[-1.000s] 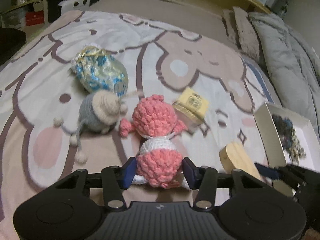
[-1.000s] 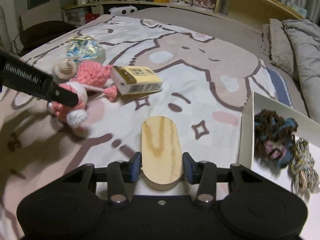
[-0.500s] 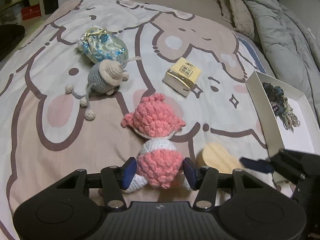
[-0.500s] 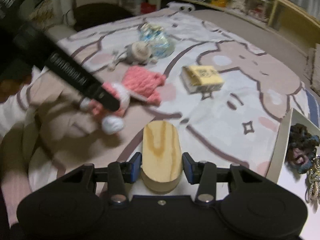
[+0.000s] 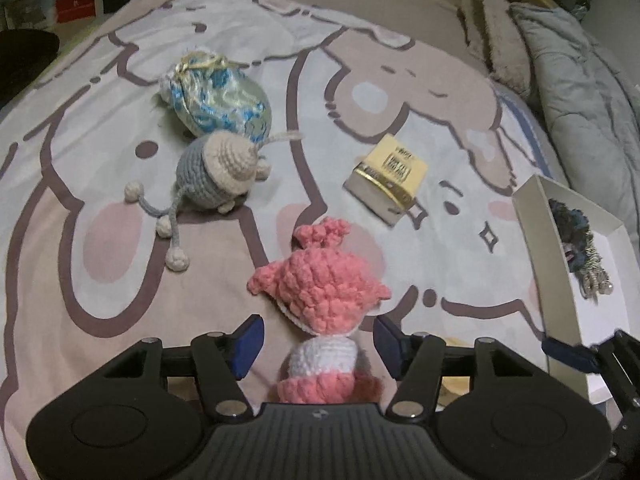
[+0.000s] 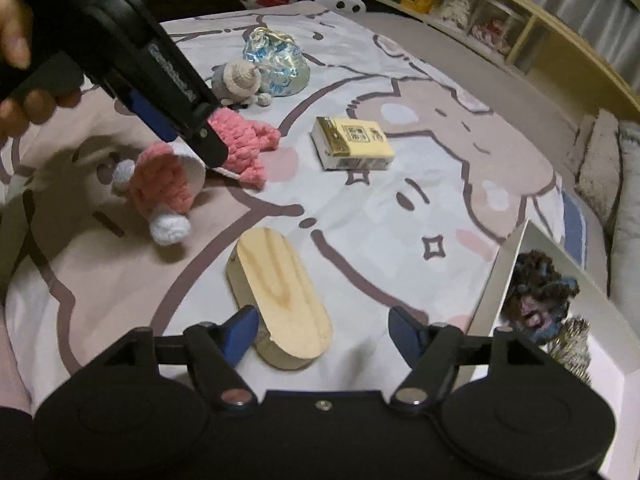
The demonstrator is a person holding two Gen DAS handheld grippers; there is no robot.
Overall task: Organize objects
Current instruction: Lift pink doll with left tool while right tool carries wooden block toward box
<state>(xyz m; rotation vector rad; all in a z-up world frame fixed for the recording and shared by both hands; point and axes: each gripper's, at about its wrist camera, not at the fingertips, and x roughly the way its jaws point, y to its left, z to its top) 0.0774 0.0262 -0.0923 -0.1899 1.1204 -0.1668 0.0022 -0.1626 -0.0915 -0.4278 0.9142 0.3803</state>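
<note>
Both hand-held grippers have let go since half a second ago: jaws that were clamped on the pink doll and the wooden piece are now spread wide.

Left hand-held gripper (image 5: 316, 340): fingers apart, pink crochet doll (image 5: 320, 300) lying between them on the bed (image 5: 80, 280), not pinched. From the right wrist view the doll lies on its side under the left gripper's tip, white feet toward the camera.

Right hand-held gripper (image 6: 320, 330): jaws wide open, nothing held. Oval wooden piece (image 6: 280, 296) flat on the bedspread, angled, its near end just beside the left finger; clear gap to the right finger.

Yellow box (image 5: 386, 174) sits further up the bed, well apart from both. Grey crochet toy (image 5: 216, 172) touches the blue-and-gold pouch (image 5: 218, 98) behind it.

White tray (image 6: 496, 280) at the right edge holds a dark yarn bundle (image 6: 538, 296); contents otherwise too small to tell.
</note>
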